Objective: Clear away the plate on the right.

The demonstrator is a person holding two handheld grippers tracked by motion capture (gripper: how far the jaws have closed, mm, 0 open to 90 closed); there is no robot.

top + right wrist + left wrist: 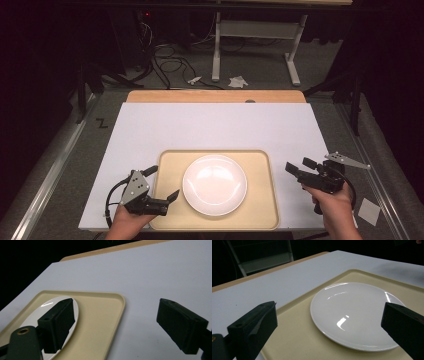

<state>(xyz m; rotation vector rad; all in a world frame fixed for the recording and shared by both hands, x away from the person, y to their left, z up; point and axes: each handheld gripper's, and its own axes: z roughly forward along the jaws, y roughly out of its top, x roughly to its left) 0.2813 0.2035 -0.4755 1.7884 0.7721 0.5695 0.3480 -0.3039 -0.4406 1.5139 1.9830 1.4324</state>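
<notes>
A round white plate [214, 184] lies in the middle of a beige tray [260, 160] near the table's front edge. My left gripper [162, 183] hovers at the tray's left rim, open, nothing between its jaws. In the left gripper view the plate [354, 312] lies between and beyond the two black jaws, on the tray [297, 325]. My right gripper [299, 165] is held over the white table right of the tray, open and empty. The right gripper view has the tray's corner [120, 300] and part of the plate [76, 312] behind its left jaw.
The white table top [215, 125] stretches bare behind the tray, with a wooden strip [215, 96] along its far edge. A white table frame [255, 30], cables and scraps of paper are on the floor beyond. A paper square [369, 211] lies at the right.
</notes>
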